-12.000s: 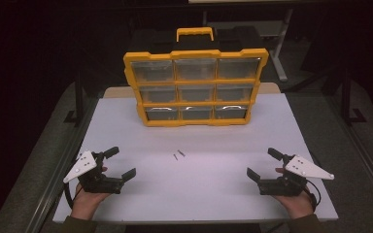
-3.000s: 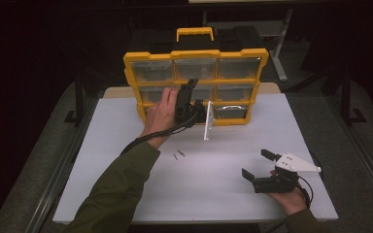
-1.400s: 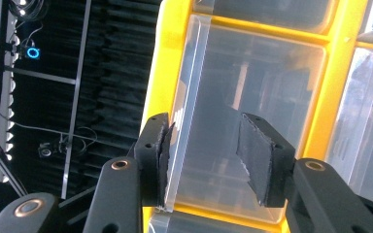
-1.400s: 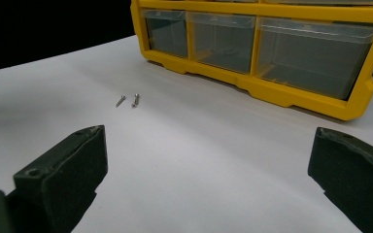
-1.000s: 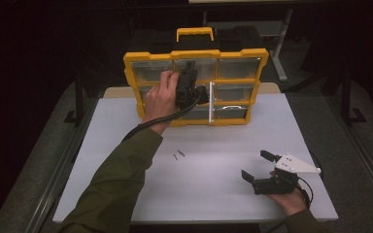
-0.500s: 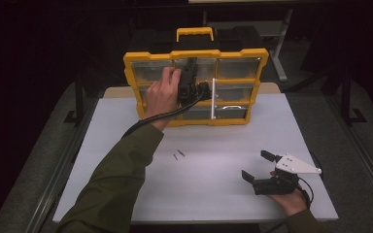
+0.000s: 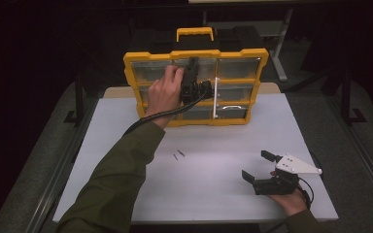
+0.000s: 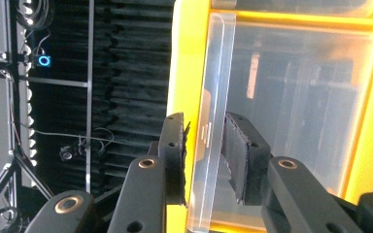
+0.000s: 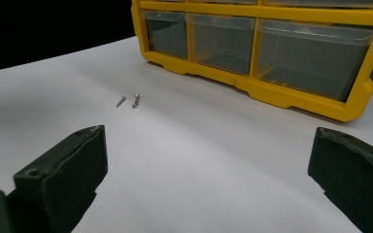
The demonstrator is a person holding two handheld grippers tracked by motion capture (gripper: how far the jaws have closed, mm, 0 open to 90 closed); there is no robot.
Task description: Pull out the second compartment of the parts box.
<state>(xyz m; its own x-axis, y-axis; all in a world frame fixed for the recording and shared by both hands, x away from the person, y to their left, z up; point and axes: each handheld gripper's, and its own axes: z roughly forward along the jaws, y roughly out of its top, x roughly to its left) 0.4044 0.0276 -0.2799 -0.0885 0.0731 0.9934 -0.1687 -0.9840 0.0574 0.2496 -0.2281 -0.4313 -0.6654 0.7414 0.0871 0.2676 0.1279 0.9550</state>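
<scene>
High view
Organizer: a yellow drawer organizer (image 7: 195, 53) stands upright at the far side of the white table (image 7: 126, 126).
Left gripper: the left gripper (image 7: 209, 90) is raised against the organizer's middle row, beside a clear drawer front (image 7: 215, 97) that juts out edge-on.
Right gripper: the right gripper (image 7: 258, 166) rests on the table near the right front corner, well apart from the organizer, jaws spread wide with nothing between them.
Screws: two small screws (image 7: 178, 155) lie on the table between the organizer and the near edge.

Left gripper view
Grip: the clear drawer front (image 8: 213, 121) stands between the two pads (image 8: 240, 160), which have just been closing on it and now sit against both of its faces.

Right gripper view
Jaws: far apart over bare table (image 9: 199, 160).
Screws: the screws (image 9: 128, 101) lie ahead, short of the organizer's (image 9: 281, 94) bottom row.
</scene>
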